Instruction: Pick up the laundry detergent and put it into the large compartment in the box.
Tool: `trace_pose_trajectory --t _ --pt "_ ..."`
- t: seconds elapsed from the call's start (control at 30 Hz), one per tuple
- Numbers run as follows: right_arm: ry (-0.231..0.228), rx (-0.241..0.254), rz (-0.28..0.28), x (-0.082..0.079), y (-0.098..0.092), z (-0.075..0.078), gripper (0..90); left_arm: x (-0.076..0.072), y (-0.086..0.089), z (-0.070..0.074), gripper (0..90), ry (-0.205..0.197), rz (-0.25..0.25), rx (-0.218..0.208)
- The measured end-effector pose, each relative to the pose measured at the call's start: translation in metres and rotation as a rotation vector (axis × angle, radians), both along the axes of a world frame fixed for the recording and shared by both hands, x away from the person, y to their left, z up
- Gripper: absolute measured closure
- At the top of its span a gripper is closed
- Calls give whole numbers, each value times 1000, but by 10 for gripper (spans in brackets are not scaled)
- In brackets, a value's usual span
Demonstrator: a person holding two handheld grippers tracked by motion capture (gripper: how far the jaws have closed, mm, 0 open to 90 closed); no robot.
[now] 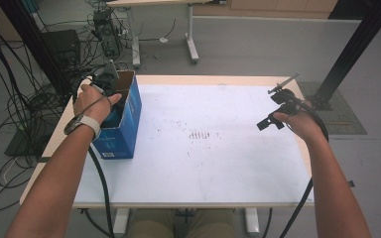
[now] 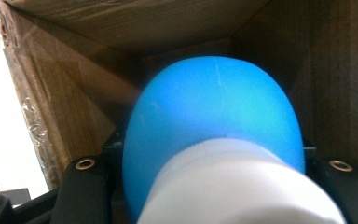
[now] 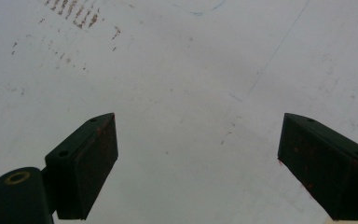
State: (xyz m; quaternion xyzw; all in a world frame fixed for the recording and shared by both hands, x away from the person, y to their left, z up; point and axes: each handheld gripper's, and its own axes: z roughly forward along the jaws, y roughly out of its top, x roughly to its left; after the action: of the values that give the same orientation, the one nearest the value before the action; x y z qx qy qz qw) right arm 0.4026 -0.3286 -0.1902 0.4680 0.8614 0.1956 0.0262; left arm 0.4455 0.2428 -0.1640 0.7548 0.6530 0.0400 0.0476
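High view: the left hand (image 1: pixel 92 104) had its left gripper (image 1: pixel 110 97) sunk into the open top of a blue cardboard box (image 1: pixel 124 126) standing at the left edge of the white-topped bench (image 1: pixel 213 163), while the right gripper (image 1: pixel 278 111) hung above the bench's right side, well apart from the box. Left gripper view showed a rounded blue plastic bottle with a ribbed white cap (image 2: pixel 214 135) inside the box's brown walls, its fingers closed against the bottle's sides. Right gripper view showed its black fingers (image 3: pixel 91 161) spread wide, empty, over bare scuffed bench.
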Motion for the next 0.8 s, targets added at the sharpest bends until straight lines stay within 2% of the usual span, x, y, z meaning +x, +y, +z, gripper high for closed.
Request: trace_pose_trajectory --t 0.17,0.37,0.6,0.8 --pt "0 -1 -1 0 0 0 120 0 2 0 388 0 -2 -6" --pt "1 -1 -4 -1 1 0 120 -1 1 0 330 -7 0 -11" --pt "-1 -3 -3 -2 0 1 121 -2 4 1 291 -16 -15 -25" --pt "0 -5 -3 -2 2 1 121 0 8 2 285 -8 -33 -35"
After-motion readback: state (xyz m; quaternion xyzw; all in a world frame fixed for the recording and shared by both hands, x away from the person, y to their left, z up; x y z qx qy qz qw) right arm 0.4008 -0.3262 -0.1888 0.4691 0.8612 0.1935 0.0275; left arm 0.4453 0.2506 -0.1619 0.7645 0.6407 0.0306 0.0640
